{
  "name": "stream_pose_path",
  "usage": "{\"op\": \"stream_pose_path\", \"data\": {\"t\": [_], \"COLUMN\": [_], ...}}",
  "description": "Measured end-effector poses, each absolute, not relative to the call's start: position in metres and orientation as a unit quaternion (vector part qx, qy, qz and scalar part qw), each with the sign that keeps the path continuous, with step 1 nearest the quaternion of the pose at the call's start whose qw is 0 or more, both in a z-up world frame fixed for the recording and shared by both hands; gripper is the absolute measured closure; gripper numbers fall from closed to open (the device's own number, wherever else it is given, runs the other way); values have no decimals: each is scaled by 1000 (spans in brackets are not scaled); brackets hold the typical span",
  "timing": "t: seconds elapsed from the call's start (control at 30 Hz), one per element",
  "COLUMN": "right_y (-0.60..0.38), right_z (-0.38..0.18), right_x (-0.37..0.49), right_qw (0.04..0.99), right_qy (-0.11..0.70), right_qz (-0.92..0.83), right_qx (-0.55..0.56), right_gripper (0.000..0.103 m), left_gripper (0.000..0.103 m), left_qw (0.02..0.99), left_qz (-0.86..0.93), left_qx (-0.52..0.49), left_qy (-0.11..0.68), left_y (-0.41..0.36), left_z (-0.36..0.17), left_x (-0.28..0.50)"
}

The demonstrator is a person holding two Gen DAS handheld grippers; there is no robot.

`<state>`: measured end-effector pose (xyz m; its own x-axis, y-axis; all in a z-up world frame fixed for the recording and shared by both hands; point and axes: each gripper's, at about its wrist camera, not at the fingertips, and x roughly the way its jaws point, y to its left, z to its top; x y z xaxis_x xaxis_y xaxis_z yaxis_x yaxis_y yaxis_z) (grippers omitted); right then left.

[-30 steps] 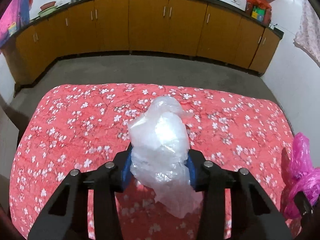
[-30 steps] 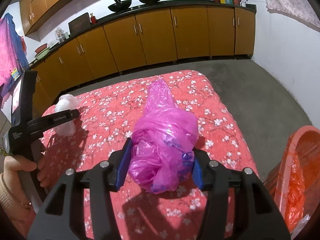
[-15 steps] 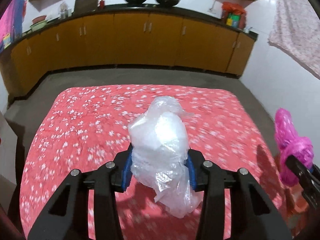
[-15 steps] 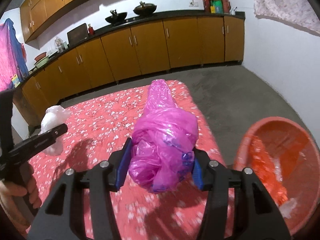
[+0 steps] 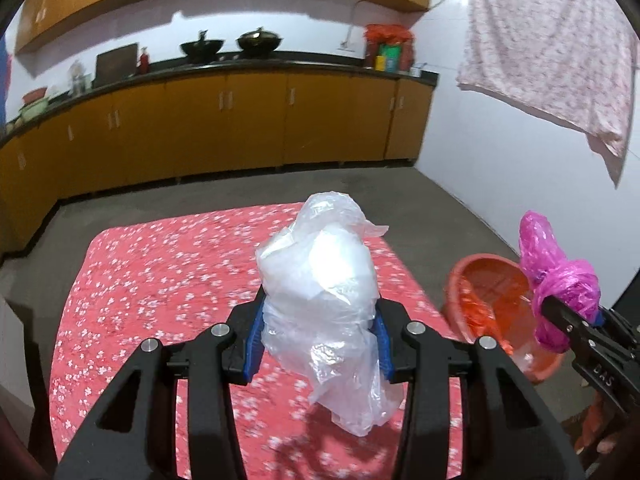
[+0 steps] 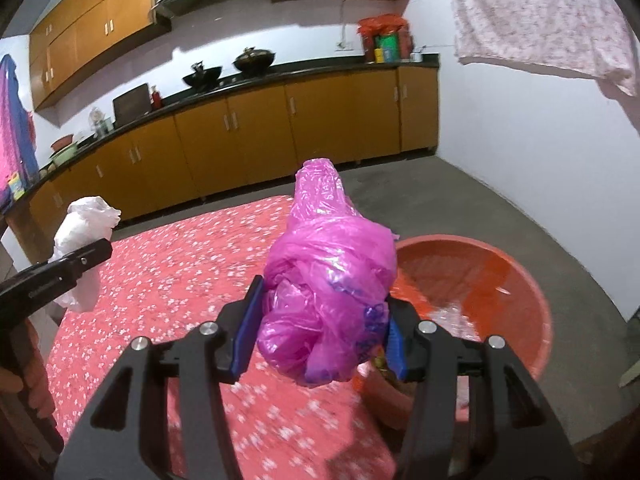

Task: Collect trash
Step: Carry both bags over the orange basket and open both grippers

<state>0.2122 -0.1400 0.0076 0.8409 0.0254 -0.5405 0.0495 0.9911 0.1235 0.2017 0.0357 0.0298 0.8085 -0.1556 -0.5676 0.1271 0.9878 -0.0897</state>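
My left gripper (image 5: 318, 340) is shut on a crumpled clear plastic bag (image 5: 320, 280) and holds it above the red floral table (image 5: 160, 280). My right gripper (image 6: 320, 328) is shut on a knotted pink plastic bag (image 6: 326, 276), held at the table's right edge beside an orange tub (image 6: 500, 276) on the floor. The tub (image 5: 492, 300) holds orange and clear wrappers. The pink bag (image 5: 556, 276) also shows at the right of the left wrist view, and the clear bag (image 6: 82, 236) at the left of the right wrist view.
Brown kitchen cabinets (image 5: 240, 128) with a dark counter run along the back wall, with woks and jars on top. A grey floor (image 6: 520, 220) lies between table and cabinets. A pink floral cloth (image 5: 552, 48) hangs at the right by the white wall.
Both grippers have swung to the right with their bags still held. The orange tub has come into view and now lies just beyond the pink bag.
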Motion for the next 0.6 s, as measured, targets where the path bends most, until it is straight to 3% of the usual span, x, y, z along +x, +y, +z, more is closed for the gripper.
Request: {"op": "stream_pose_path", "data": {"t": [0.6], "right_y": [-220], "right_z": [5], "right_x": [166], "right_qw": [956], "right_qy": [272], "right_qz": [-66], "right_qx": [91], "right_gripper": [51], "left_gripper": [59], "left_qw": [939], "left_qz": [-148], "left_qx": [15], "left_qy": [311], "left_y": [-54], "left_z": [27], "left_x": [189]}}
